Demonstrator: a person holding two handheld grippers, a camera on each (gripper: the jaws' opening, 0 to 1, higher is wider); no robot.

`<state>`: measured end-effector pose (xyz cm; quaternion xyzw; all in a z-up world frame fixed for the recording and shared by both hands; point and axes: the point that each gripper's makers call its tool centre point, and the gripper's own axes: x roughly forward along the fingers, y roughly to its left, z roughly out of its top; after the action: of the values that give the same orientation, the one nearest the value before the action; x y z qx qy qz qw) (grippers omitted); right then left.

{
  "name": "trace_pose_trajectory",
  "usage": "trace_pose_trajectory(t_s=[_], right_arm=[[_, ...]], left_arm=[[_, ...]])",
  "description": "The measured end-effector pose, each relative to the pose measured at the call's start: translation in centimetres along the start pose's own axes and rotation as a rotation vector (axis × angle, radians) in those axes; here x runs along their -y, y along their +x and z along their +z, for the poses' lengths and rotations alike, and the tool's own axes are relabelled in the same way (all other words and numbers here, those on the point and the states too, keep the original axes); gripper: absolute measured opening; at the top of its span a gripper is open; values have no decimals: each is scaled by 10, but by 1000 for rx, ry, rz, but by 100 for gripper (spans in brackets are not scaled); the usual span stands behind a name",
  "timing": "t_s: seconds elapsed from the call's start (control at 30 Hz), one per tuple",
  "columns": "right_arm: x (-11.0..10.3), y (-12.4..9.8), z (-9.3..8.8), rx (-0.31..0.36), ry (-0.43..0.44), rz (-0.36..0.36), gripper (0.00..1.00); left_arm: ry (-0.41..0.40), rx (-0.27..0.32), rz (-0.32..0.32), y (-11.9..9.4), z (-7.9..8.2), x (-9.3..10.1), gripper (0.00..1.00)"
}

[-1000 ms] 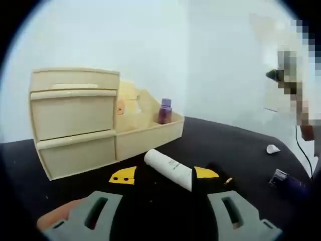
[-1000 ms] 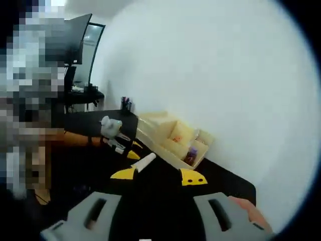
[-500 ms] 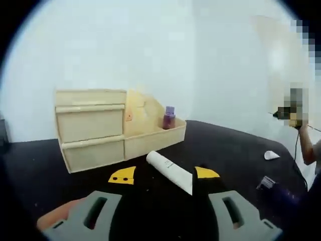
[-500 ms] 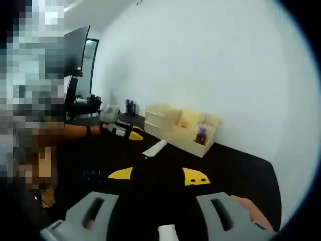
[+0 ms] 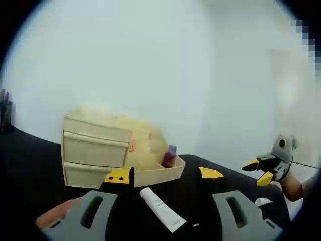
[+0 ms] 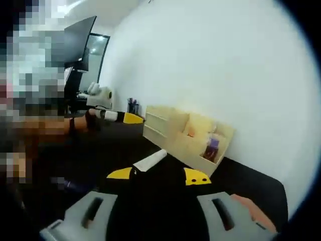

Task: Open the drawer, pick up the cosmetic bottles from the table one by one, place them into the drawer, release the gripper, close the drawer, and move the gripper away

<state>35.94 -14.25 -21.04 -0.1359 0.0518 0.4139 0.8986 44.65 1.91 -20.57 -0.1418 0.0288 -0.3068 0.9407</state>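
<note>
Low in the left gripper view, the left gripper (image 5: 163, 175) is hanging with its yellow-tipped jaws spread wide and gripping nothing. Between the jaws, at lower centre, a white cosmetic tube (image 5: 161, 216) is lying on the black table (image 5: 30, 160). Just beyond the tips, left of centre, a cream drawer organiser (image 5: 98, 158) is standing with both drawer fronts flush and closed. In the open tray joined to its right side, a purple bottle (image 5: 169, 156) is standing upright. Far at the right edge, the right gripper (image 5: 260, 170) is coming into the frame, held in a hand (image 5: 292, 188), its jaws parted.

Likewise, in the right gripper view, the right gripper (image 6: 158, 175) is showing its jaws apart and empty at the bottom. The white tube (image 6: 149, 160) is lying just past the left tip, near centre. Behind it, right of centre, the organiser (image 6: 173, 133) is standing against a white wall (image 6: 225, 65), with the purple bottle (image 6: 211, 147) in its tray. At middle left, the left gripper (image 6: 113, 116) is hovering above the table (image 6: 251, 183); its jaw state cannot be judged from this side.
</note>
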Motion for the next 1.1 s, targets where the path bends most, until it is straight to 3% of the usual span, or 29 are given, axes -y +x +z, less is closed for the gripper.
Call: trace_pose_trajectory(t_s=[0.17,0.3,0.47,0.57,0.63,0.77,0.83,0.9,1.03,1.1], right_arm=[[3,22,-3,8,-59,4,34],[6,33,-10,-2,-100,2,35],[10,36,-20,45,-13,-3,35],[23,31,-36,-8,-64,-49,35],[27,26,-33,14,-61,-66,35],[40,13,-32,44,-38,-91,35],[41,14,-34,34,-46,-103,35],[41,15,-34,35,-41,-103,35],[39,18,-37,35,-22,-98,35],[43,21,-41,24,-31,-101,35]], left_arm=[[-152,113,4,8,19,-16,44],[-166,134,10,11,21,-25,44],[-207,190,-12,19,31,-36,43],[-249,203,-19,22,27,-41,41],[-314,225,-52,21,24,-38,38],[-449,318,-34,18,25,-61,39],[-498,364,-76,15,25,-61,39],[-575,405,-52,13,25,-72,39],[-798,540,-51,8,28,-96,39],[-901,650,-55,2,31,-108,39]])
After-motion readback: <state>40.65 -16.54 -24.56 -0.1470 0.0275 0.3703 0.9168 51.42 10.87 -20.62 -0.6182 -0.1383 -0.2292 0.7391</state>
